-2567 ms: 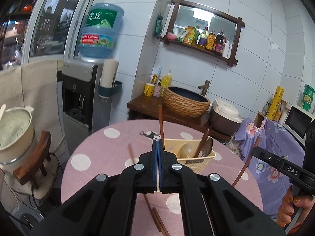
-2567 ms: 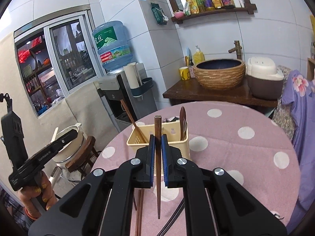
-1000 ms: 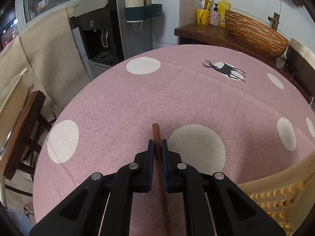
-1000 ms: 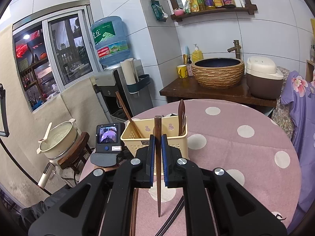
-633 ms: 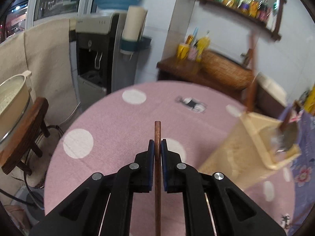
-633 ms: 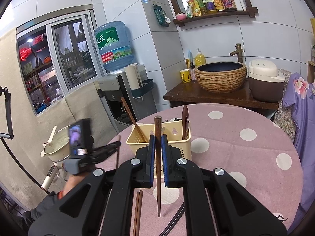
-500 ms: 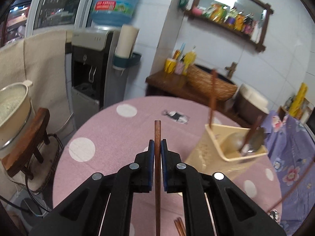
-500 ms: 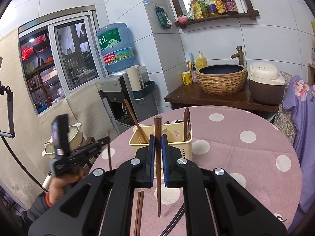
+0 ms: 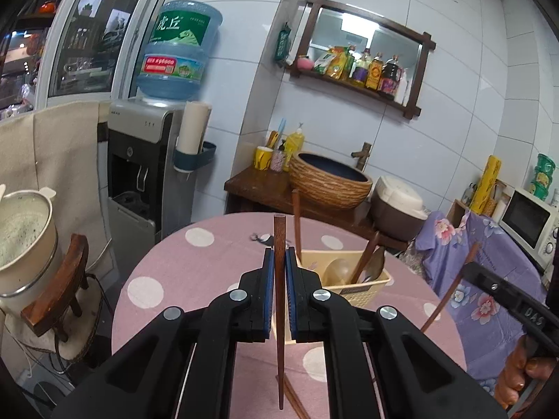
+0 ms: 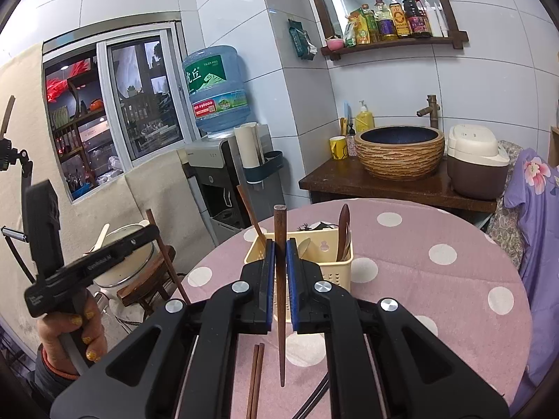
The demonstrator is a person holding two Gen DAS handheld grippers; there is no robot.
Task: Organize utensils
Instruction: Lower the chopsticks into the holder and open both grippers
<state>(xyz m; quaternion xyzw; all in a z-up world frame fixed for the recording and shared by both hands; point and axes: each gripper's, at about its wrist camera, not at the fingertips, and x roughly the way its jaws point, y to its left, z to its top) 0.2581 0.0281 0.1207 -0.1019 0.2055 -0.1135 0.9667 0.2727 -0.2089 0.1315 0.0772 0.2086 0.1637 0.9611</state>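
My left gripper [image 9: 278, 272] is shut on a brown wooden chopstick [image 9: 279, 300], held upright above the pink dotted table [image 9: 195, 272]. My right gripper [image 10: 278, 262] is shut on another brown chopstick [image 10: 280, 300], also upright. A cream plastic utensil basket [image 9: 353, 288] stands on the table beyond both grippers and holds a chopstick [image 9: 296, 221] and spoons [image 9: 374, 265]. It also shows in the right wrist view [image 10: 335, 265]. A pair of brown chopsticks [image 10: 255, 380] and a dark chopstick [image 10: 312, 399] lie on the cloth below the right gripper.
A water dispenser [image 9: 146, 174] stands beyond the table's left side. A wooden counter with a woven basin [image 9: 330, 185] and a rice cooker [image 9: 396, 209] stands behind the table. A stool with a white pot [image 9: 21, 234] is at the left. A purple floral cloth [image 9: 482, 279] hangs at the right.
My left gripper went down to the cloth, shut on a chopstick and lifted it upright, swinging back toward the basket. My right gripper kept its chopstick and barely moved.
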